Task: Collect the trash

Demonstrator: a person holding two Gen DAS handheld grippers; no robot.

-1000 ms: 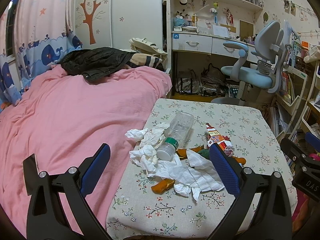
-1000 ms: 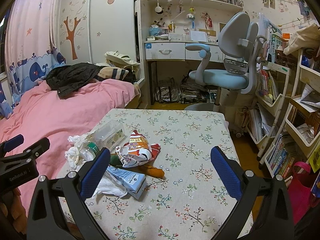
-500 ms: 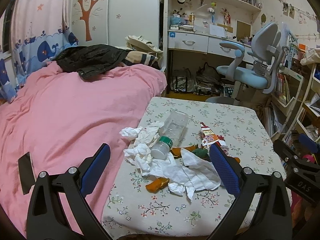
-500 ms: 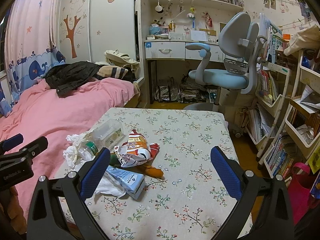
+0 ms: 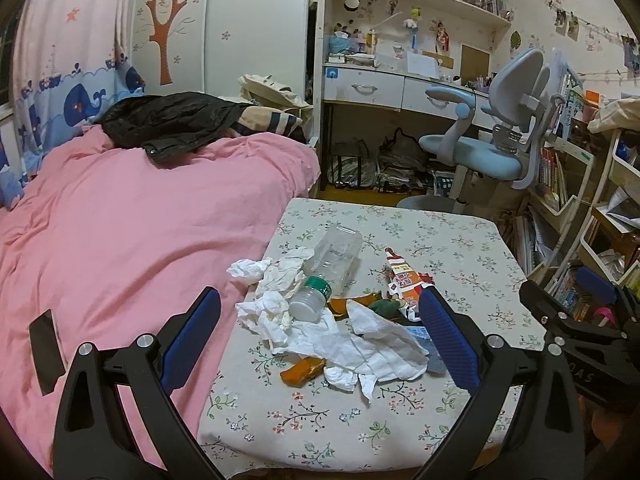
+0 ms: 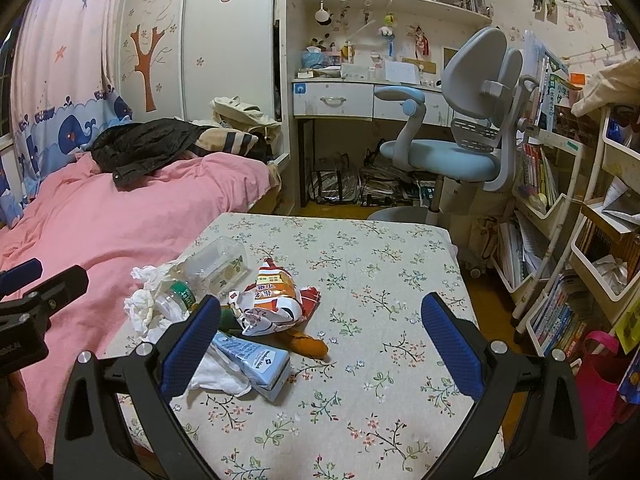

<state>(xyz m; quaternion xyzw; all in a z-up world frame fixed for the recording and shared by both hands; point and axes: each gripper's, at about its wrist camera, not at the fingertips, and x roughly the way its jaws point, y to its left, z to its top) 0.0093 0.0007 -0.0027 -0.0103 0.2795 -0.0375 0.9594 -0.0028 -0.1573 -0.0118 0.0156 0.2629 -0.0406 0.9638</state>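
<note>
A heap of trash lies on the left part of a floral-cloth table (image 5: 440, 240). It holds a clear plastic bottle (image 5: 332, 264) with a green band, crumpled white tissues (image 5: 280, 304), a red and white snack bag (image 6: 276, 300), orange peel (image 5: 302, 370) and a light blue carton (image 6: 256, 360). My left gripper (image 5: 316, 328) is open and empty, held above and in front of the heap. My right gripper (image 6: 320, 336) is open and empty, over the table's near middle, right of the heap.
A bed with a pink cover (image 5: 120, 220) and a black jacket (image 5: 168, 124) runs along the table's left side. A blue desk chair (image 6: 452, 152), a desk (image 6: 360, 100) and bookshelves (image 6: 560, 200) stand behind and to the right. A pink bag (image 6: 600, 376) sits at the right.
The left gripper has drawn back and a little left, so the trash heap sits further off. The right gripper has barely moved. Both stay open.
</note>
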